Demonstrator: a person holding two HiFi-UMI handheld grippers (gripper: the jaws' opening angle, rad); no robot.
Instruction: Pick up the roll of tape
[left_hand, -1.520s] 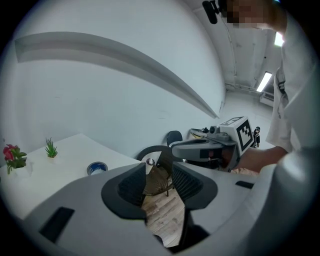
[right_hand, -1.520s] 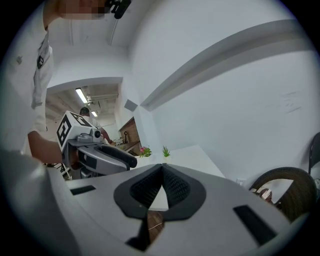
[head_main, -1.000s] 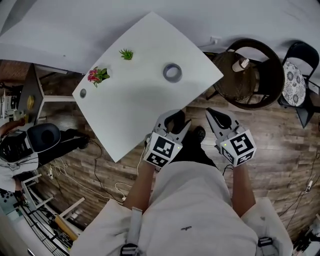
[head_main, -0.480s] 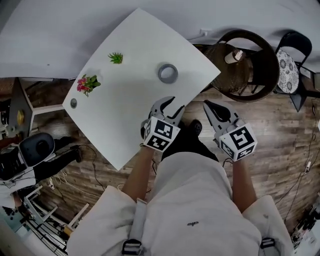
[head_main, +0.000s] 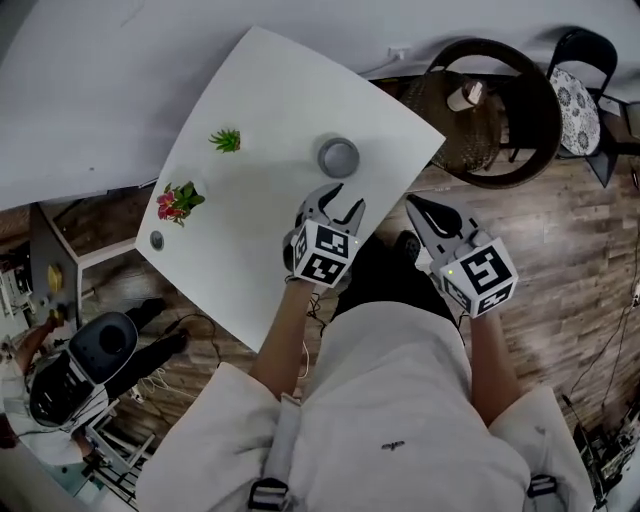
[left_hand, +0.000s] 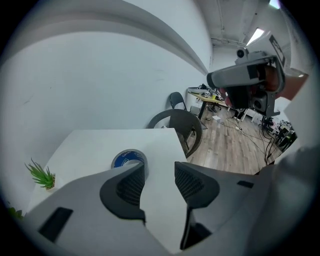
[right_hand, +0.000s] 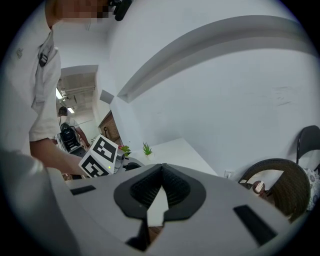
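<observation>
On the white table (head_main: 250, 240), the grey roll of tape (head_main: 339, 157) lies flat at 12 o'clock from the left gripper (head_main: 339, 203), near it but not touching. That gripper's jaws have just been opening and stand wide, with only bare tabletop between them. In the left gripper view the roll shows at 11 o'clock, just past the left jaw's tip. The right gripper (head_main: 420, 210) hangs at 3 o'clock of the left one, off the table's edge over the wooden floor (head_main: 560, 250). Its jaws are closed together and empty. A small green plant (head_main: 226, 140) and a pink-flowered plant (head_main: 176, 200) stand at about 9 o'clock from the roll.
</observation>
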